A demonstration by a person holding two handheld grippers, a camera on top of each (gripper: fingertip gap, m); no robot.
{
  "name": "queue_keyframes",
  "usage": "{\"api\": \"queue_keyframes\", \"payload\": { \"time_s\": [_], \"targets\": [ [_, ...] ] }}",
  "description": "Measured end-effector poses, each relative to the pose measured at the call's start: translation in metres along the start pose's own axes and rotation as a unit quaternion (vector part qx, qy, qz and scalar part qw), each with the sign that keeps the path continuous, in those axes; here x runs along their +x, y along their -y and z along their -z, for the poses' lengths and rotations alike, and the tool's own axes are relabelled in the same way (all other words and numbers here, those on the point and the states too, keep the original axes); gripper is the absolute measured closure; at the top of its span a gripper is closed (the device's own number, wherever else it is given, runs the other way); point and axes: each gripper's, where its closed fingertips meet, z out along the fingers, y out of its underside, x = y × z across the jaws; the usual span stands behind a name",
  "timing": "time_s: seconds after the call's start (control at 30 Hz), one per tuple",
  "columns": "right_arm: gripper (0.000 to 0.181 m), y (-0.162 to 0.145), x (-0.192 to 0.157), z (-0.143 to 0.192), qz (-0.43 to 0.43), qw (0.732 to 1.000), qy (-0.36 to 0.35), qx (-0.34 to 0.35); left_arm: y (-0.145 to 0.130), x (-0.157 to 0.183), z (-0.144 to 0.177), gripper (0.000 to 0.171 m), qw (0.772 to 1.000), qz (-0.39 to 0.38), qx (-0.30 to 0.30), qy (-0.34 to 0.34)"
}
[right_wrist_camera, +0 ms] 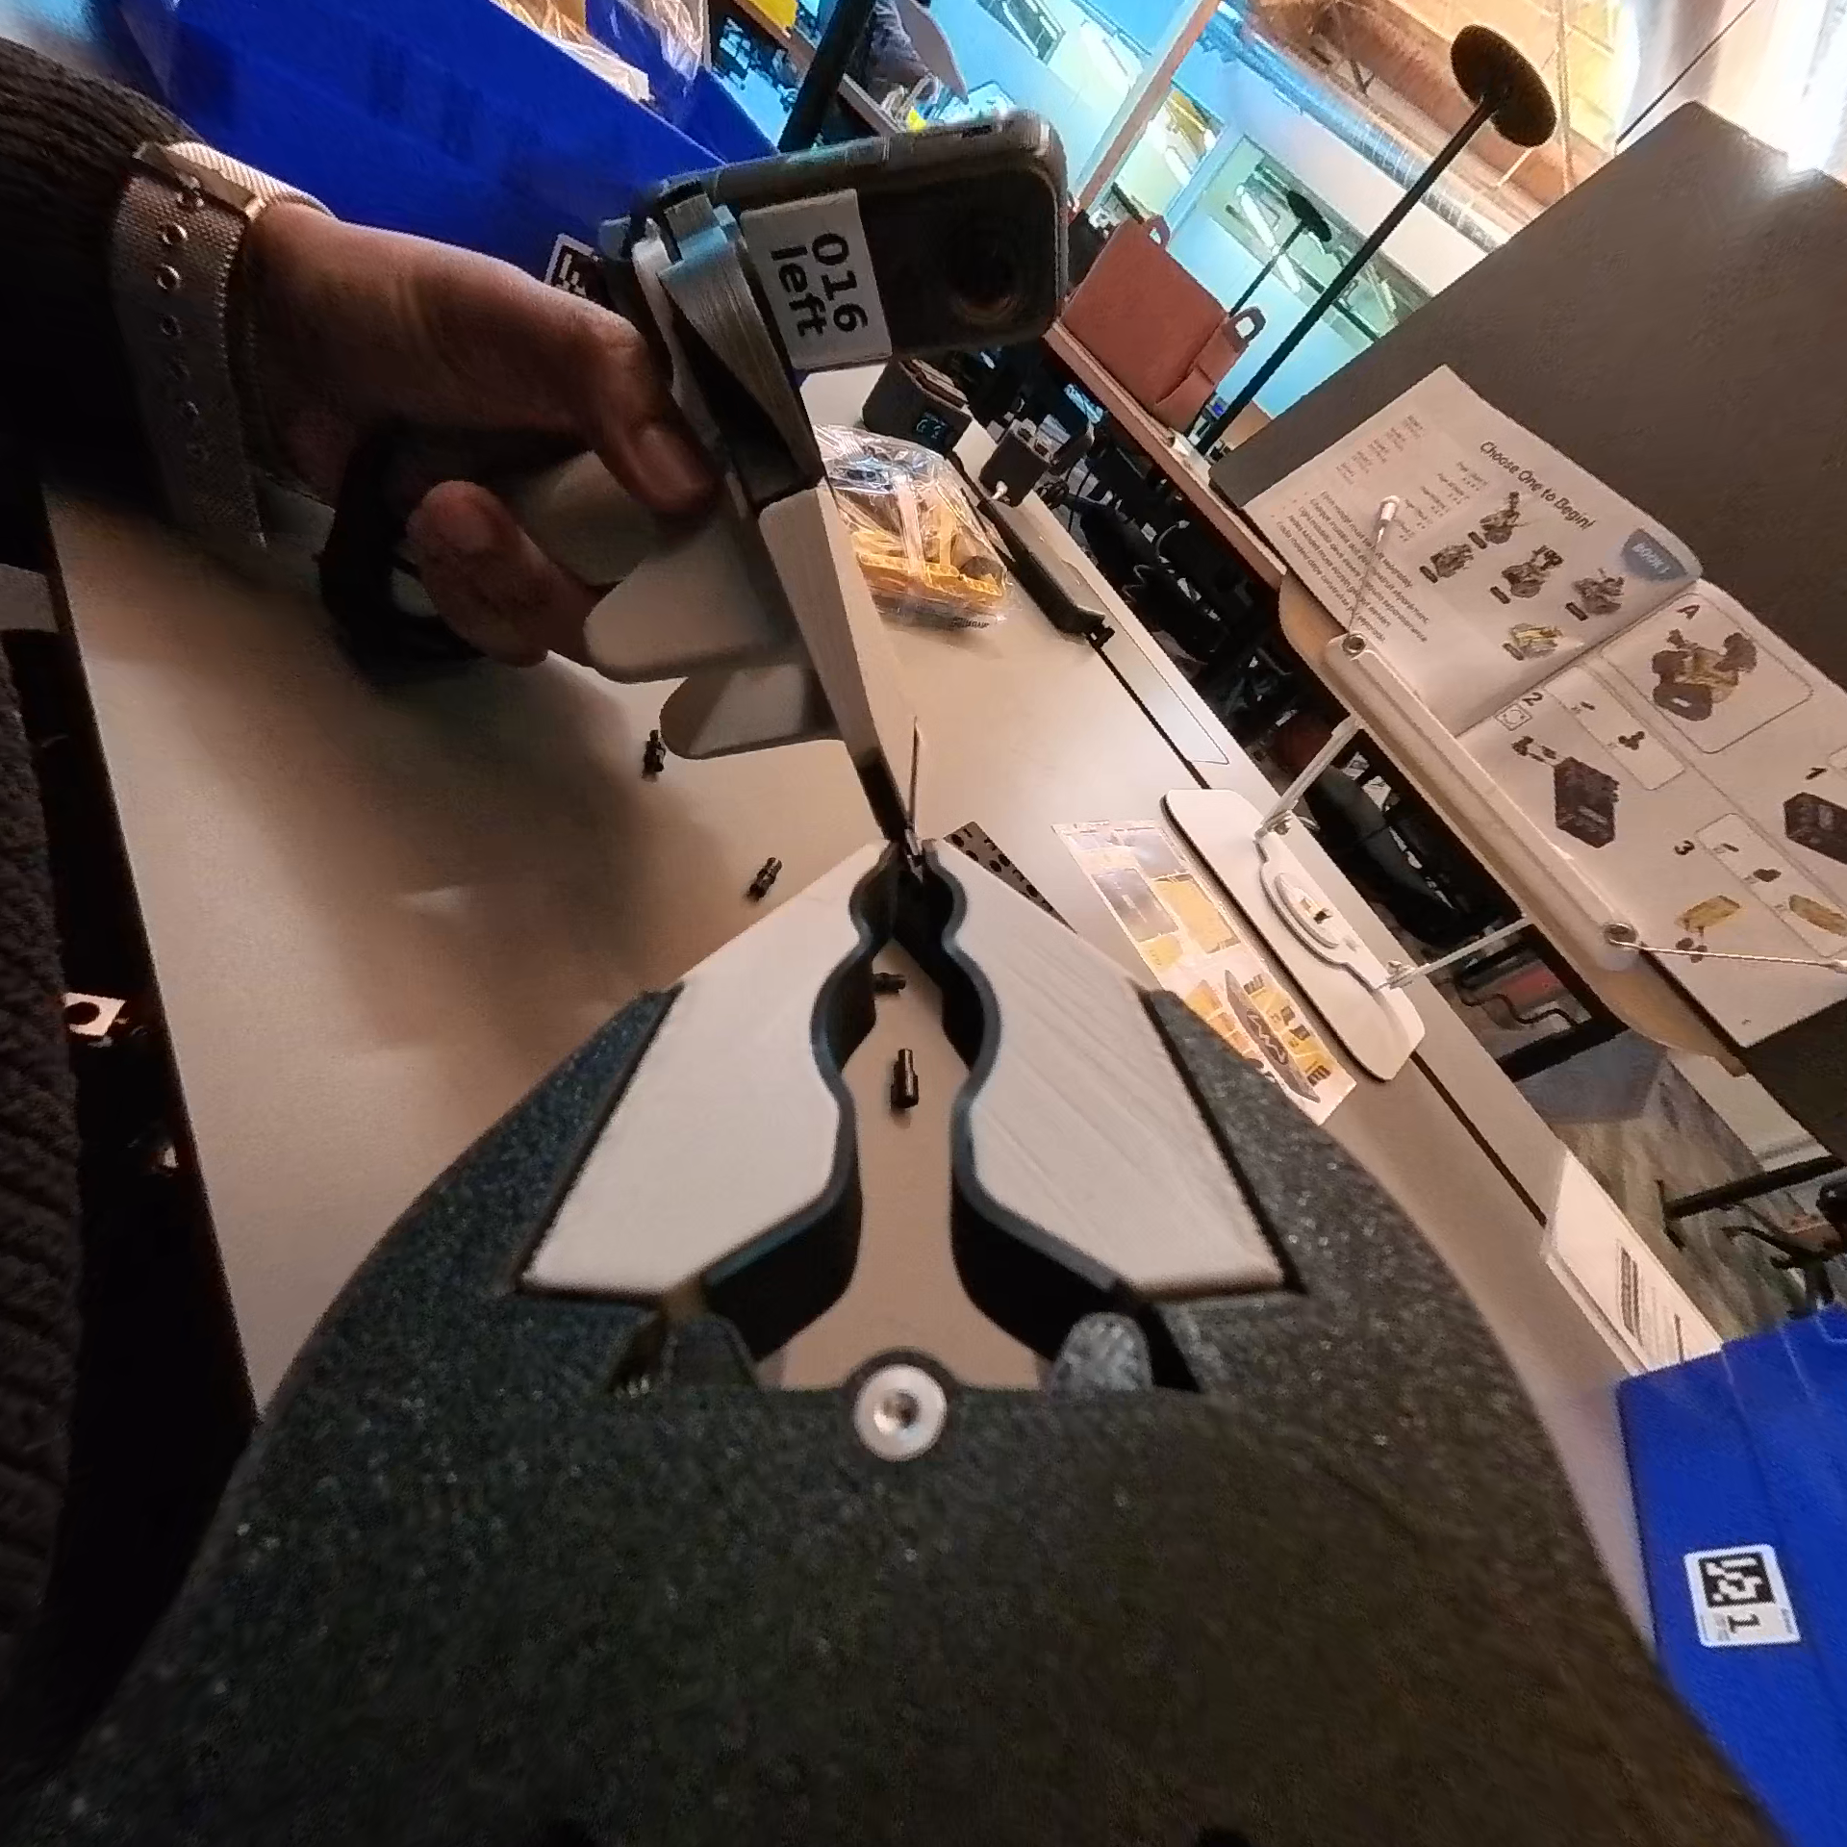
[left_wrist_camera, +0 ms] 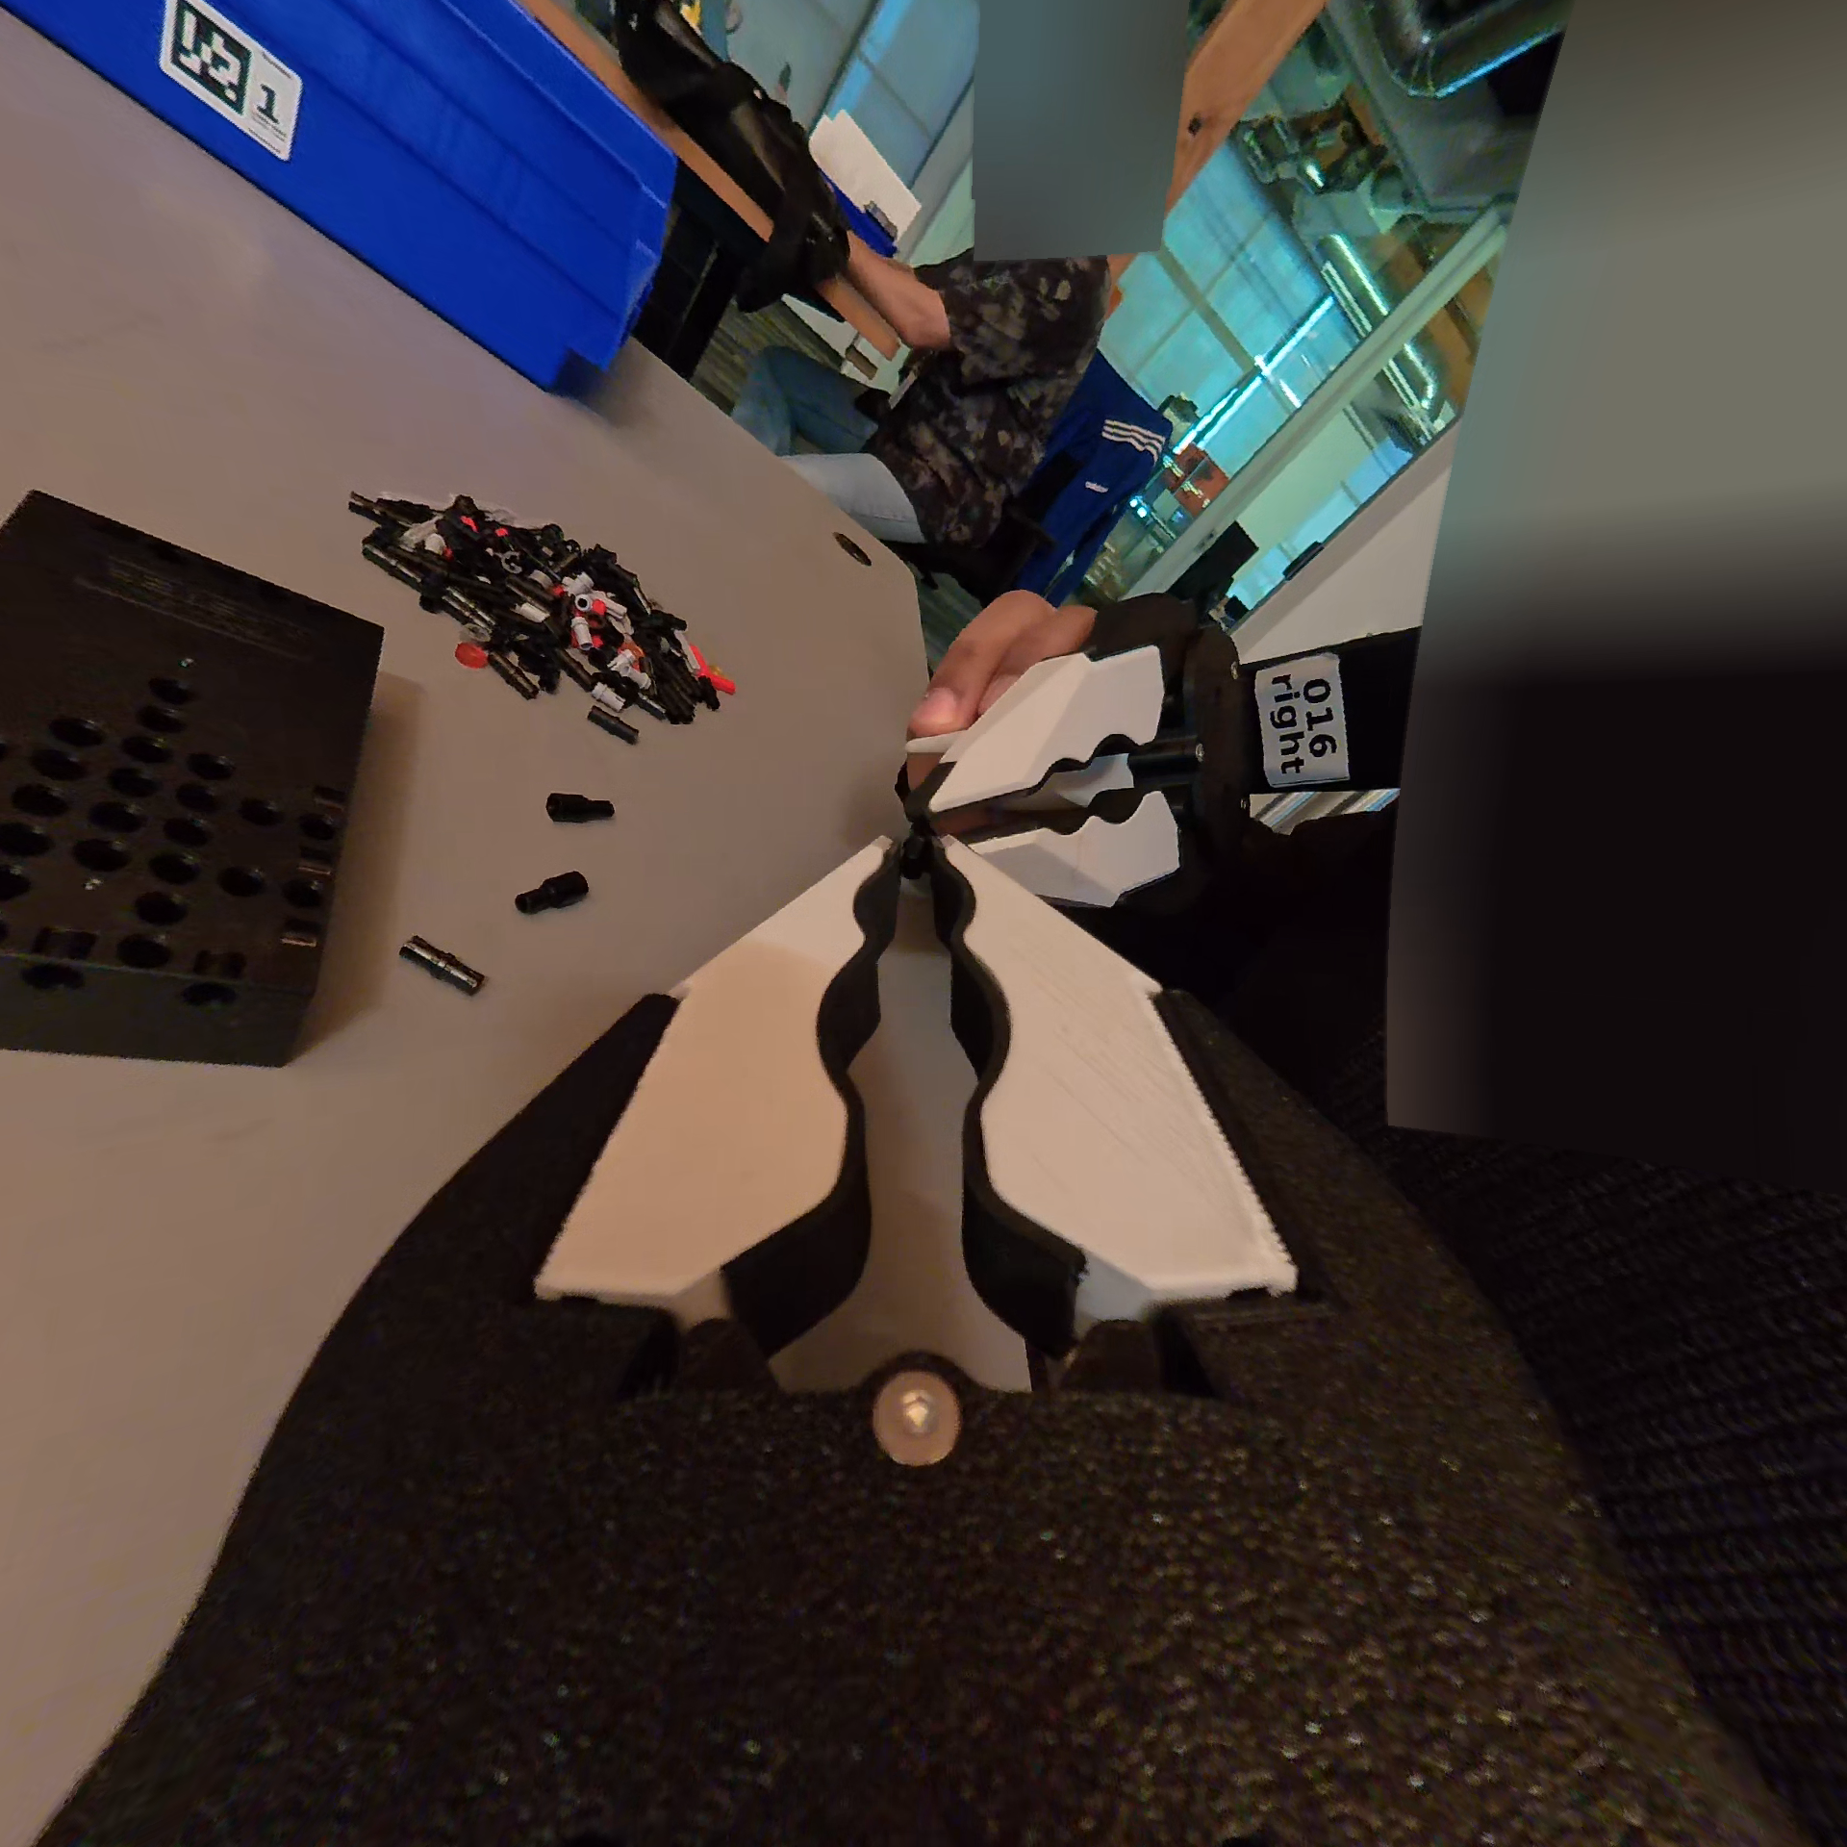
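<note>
Black and tiny, a small part [left_wrist_camera: 914, 862] sits pinched at the fingertips of the left hand-held gripper [left_wrist_camera: 914, 850], whose white fingers have closed down to a narrow point around it. The right hand-held gripper [left_wrist_camera: 924, 805] meets it tip to tip from the right side, its own fingers drawn together on the same small part; in the right wrist view the part [right_wrist_camera: 912, 880] shows as a dark sliver where the two sets of tips touch, just above the grey table [right_wrist_camera: 300, 900]. What kind of part it is cannot be told.

Below and to the left of the left hand-held gripper, three loose black pins [left_wrist_camera: 552, 892] lie apart on the table, near a black block [left_wrist_camera: 150, 800] full of round holes. Farther back lies a heap of black, grey and red pins [left_wrist_camera: 540, 600], and beyond it a blue bin [left_wrist_camera: 430, 170]. In the right wrist view a hand [right_wrist_camera: 440, 400] grips the left tool's handle, a bag of yellow pieces [right_wrist_camera: 920, 540] lies behind it, and an open instruction booklet [right_wrist_camera: 1599, 680] stands on a holder to the right.
</note>
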Motion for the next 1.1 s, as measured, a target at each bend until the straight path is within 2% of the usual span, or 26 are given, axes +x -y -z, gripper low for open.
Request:
{"api": "queue_keyframes", "payload": {
  "time_s": [1.1],
  "targets": [
    [0.177, 0.001, -0.0015, 0.0031, -0.014, 1.0, 0.012, 0.009, -0.0012, 0.0036, 0.0008, 0.168, 1.0, 0.008, -0.005, -0.017]
  ]
}}
